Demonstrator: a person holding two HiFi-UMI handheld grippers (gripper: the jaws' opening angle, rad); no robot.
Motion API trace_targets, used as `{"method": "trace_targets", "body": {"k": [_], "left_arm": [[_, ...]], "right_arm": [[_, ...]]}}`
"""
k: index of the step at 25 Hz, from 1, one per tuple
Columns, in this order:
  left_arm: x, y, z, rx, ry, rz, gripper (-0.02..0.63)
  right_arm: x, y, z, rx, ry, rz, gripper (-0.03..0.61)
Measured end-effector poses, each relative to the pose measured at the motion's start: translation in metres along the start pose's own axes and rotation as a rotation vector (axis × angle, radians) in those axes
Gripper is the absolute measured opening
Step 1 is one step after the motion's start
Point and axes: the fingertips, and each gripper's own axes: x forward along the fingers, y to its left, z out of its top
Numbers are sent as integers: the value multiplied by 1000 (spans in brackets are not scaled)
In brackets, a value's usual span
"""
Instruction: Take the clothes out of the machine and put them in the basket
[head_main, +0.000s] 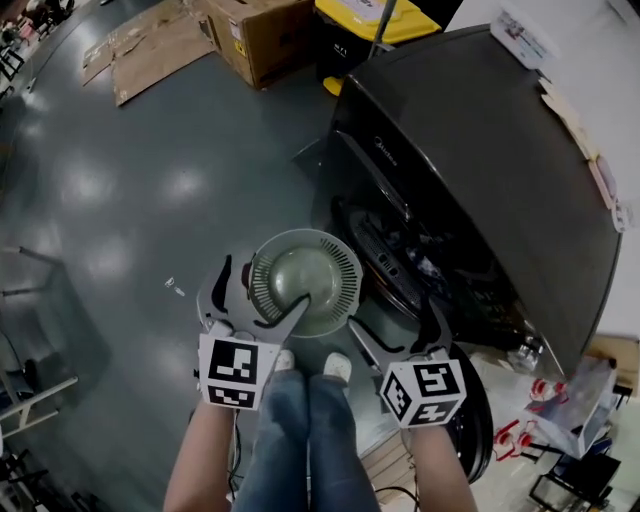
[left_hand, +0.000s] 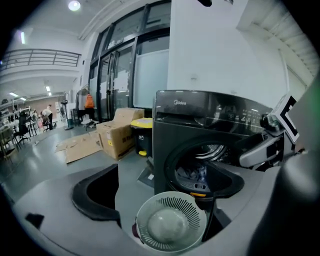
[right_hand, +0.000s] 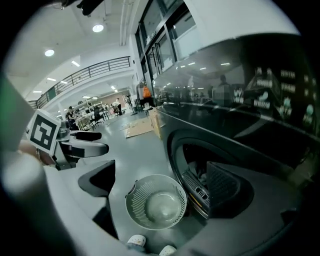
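A black front-loading washing machine (head_main: 480, 160) stands on the right, its round opening (head_main: 400, 260) uncovered. Crumpled clothes (left_hand: 192, 172) lie inside the drum, also seen as clothes (right_hand: 202, 172) from the right gripper view. A pale slotted round basket (head_main: 303, 280) sits empty on the floor just in front of the opening. My left gripper (head_main: 255, 297) hovers over the basket's near left rim, jaws wide apart and empty. My right gripper (head_main: 400, 330) hangs open and empty between the basket (right_hand: 156, 201) and the machine.
The person's jeans-clad legs (head_main: 305, 430) and pale shoes (right_hand: 137, 241) stand just behind the basket. A cardboard box (head_main: 265, 35), a yellow bin (head_main: 375, 20) and flattened cardboard (head_main: 150, 50) lie far off. A red-and-white bag (head_main: 560, 400) sits right of the machine.
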Motion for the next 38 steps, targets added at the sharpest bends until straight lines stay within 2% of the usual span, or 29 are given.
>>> {"method": "trace_targets", "body": {"k": [9, 17, 21, 24, 27, 30, 34, 38], "left_arm": [[80, 5, -77, 29, 35, 6, 546], [134, 8, -128, 64, 46, 1, 545], [158, 15, -145, 37, 55, 28, 545], [174, 16, -152, 8, 58, 31, 545], [187, 12, -155, 20, 49, 13, 545], [194, 12, -159, 33, 48, 1, 545], [197, 17, -169, 35, 64, 2, 545], [198, 21, -179, 43, 78, 0, 545]], "right_arm": [[95, -47, -55, 45, -27, -52, 565], [169, -111, -85, 57, -125, -249, 565], [209, -148, -99, 99, -119, -326, 565], [241, -170, -112, 134, -91, -330, 557], [268, -195, -116, 170, -71, -345, 552], [283, -219, -113, 228, -19, -417, 552], [298, -248, -128, 300, 84, -503, 552], [314, -260, -148, 301, 185, -484, 551]]}}
